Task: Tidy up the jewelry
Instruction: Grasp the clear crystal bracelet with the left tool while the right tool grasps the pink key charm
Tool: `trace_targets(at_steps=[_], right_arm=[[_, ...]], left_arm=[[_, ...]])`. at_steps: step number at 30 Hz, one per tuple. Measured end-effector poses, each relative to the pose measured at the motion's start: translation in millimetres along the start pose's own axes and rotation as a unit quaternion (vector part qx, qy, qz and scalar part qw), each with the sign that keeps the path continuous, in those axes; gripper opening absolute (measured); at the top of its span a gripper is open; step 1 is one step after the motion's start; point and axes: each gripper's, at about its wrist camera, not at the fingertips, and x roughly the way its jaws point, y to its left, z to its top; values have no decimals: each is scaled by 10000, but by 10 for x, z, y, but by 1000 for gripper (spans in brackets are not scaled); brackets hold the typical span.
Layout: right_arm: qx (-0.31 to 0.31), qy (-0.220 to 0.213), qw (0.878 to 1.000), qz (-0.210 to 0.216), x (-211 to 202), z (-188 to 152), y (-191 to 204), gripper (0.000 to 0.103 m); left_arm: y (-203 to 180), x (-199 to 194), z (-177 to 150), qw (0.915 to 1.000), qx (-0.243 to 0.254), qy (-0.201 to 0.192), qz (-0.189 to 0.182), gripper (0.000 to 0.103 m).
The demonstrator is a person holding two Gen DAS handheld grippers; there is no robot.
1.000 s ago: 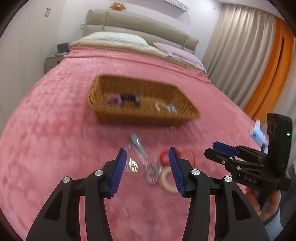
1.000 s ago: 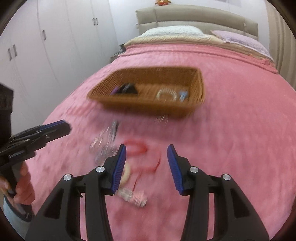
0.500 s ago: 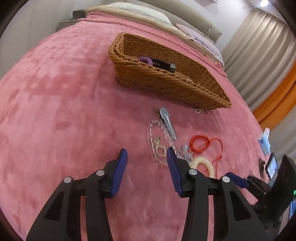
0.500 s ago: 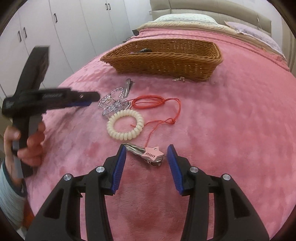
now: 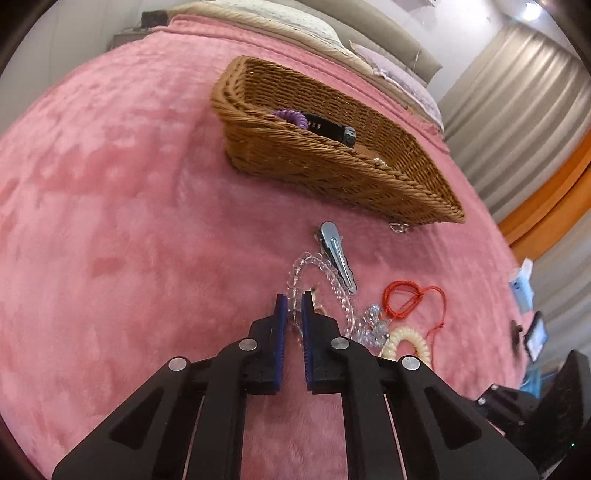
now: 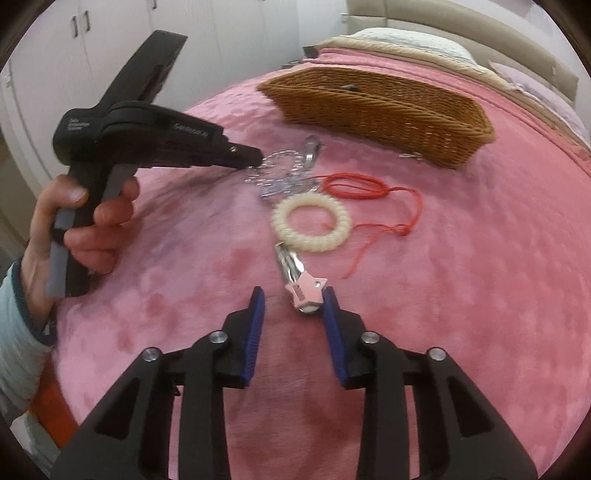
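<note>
A wicker basket (image 5: 332, 173) (image 6: 388, 110) sits on the pink bed and holds a purple hair tie (image 5: 291, 116) and a black band (image 5: 328, 129). In front of it lie a clear bead necklace (image 5: 332, 280), a silver hair clip (image 5: 338, 254), a red cord (image 5: 410, 295) (image 6: 365, 186), a cream spiral hair tie (image 5: 408, 341) (image 6: 312, 223) and a pink star hair clip (image 6: 304, 290). My left gripper (image 5: 291, 306) (image 6: 255, 158) is shut on the necklace's near strand. My right gripper (image 6: 293, 299) is open, with the star clip at its right finger.
A small clear piece (image 5: 399, 227) (image 6: 410, 156) lies by the basket's front corner. Pillows and a headboard (image 5: 388, 33) lie beyond. Curtains (image 5: 517, 92) hang at the right, white wardrobes (image 6: 55, 44) at the left. A phone (image 5: 535, 334) sits past the bed's edge.
My left gripper has come down and closed on the bead necklace. My right gripper has moved forward and lower, bringing the star clip between its fingers.
</note>
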Motion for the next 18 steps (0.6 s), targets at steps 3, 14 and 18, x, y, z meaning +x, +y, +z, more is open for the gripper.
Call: trace_targets(at_steps=[3,14,18], right_arm=[[50,33,9998,197,6,0,28,28],[240,-27,9996,-173,57,34,51,28],[134,-58,9990,-415,69,33,117,21]], left_arm=[[61,-98,-76,9999,-57,8,-117,6],[78,-284,-240,9998,20,-135,121,23],[-46,-200,-243,9985,303,-121,432,29]])
